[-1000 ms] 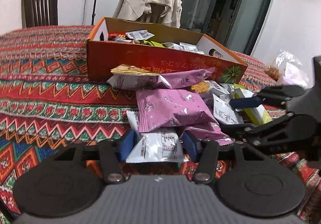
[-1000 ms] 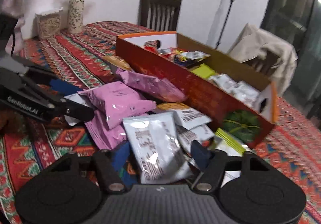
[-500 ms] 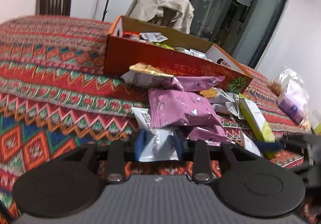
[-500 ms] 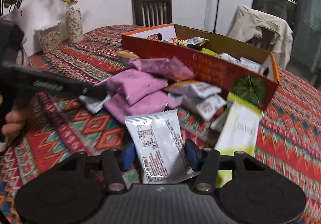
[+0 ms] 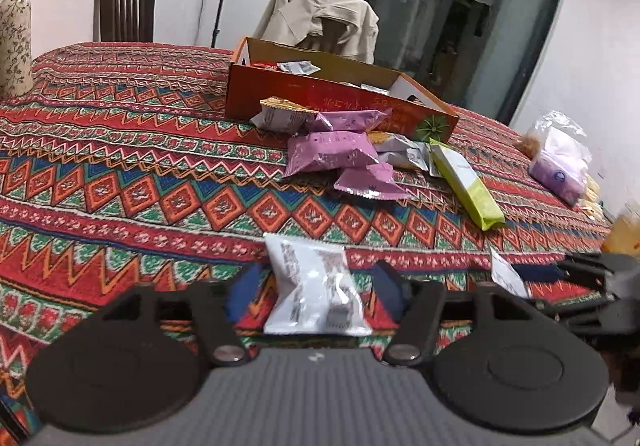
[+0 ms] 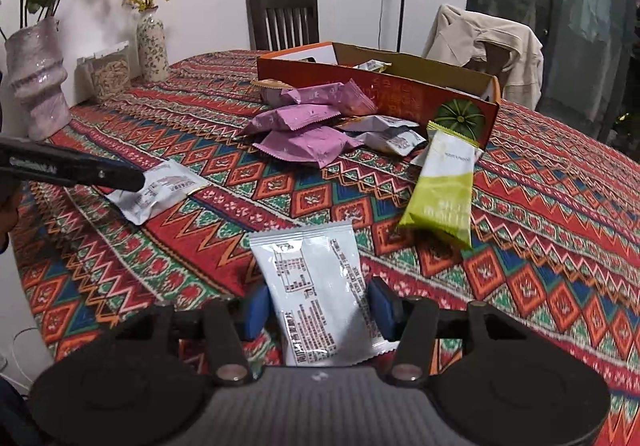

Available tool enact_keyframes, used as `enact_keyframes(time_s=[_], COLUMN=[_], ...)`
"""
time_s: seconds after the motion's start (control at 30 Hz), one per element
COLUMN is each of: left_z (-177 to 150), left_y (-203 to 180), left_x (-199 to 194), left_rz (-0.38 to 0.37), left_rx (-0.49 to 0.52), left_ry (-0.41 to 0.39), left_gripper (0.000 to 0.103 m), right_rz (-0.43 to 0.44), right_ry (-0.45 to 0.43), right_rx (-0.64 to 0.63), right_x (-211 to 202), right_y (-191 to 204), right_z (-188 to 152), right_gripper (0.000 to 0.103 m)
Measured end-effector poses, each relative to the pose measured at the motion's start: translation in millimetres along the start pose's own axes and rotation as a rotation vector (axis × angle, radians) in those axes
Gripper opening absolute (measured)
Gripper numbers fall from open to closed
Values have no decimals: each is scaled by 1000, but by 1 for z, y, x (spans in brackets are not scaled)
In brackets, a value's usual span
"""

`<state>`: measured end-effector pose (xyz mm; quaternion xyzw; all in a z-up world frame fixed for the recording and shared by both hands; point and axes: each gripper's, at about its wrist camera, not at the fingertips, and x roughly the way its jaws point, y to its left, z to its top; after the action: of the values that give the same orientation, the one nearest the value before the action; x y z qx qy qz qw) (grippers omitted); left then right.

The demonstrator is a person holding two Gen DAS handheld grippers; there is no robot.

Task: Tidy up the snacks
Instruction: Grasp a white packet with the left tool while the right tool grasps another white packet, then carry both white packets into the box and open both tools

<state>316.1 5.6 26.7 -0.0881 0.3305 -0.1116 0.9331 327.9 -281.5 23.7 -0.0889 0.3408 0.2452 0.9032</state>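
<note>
Left gripper (image 5: 312, 292) jaws are opening, its silver packet (image 5: 314, 292) dropped onto the counter (image 5: 120, 186) (sorting by kind, probably); right gripper (image 6: 318, 310) jaws clamp another packet (image 6: 320, 294).

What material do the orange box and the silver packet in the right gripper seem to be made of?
Orange box: likely cardboard, printed outside; its inner walls are plain matte brown with cut handle holes. Silver packet: probably metallised plastic film; it is glossy, crinkled, with a crimped top edge.

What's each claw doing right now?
Left claw: jaws opening, white snack packet loose between them.
Right claw: closed on another white packet.
</note>
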Motion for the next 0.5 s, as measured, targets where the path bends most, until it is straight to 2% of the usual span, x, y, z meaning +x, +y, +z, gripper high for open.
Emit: enact_keyframes(time_s=[0.13,0.17,0.2,0.23,0.33,0.43,0.5], left_z=[0,-1,-4,-5,-6,-6,-5], left_y=[-12,-14,-16,-18,-16,-10,-6], left_x=[27,28,29,28,24,17,11], left_rz=[58,76,87,100,93,77,37], left_rx=[37,57,81,107,108,80,54], left_ry=[50,33,39,42,46,43,31], left_gripper=[65,64,60,49,41,41,41], right_rz=[-7,-7,-7,-9,-12,32,51], right_ry=[-18,-23,-31,-37,-55,-67,-64], right_rx=[11,18,31,43,80,133,142], right_x=[-4,-4,-6,-7,-11,-14,-13], right_y=[1,0,-2,-3,-9,-17,-18], right_z=[-6,-7,-9,-10,-16,-16,-13], right_gripper=[52,52,52,52,52,51,50])
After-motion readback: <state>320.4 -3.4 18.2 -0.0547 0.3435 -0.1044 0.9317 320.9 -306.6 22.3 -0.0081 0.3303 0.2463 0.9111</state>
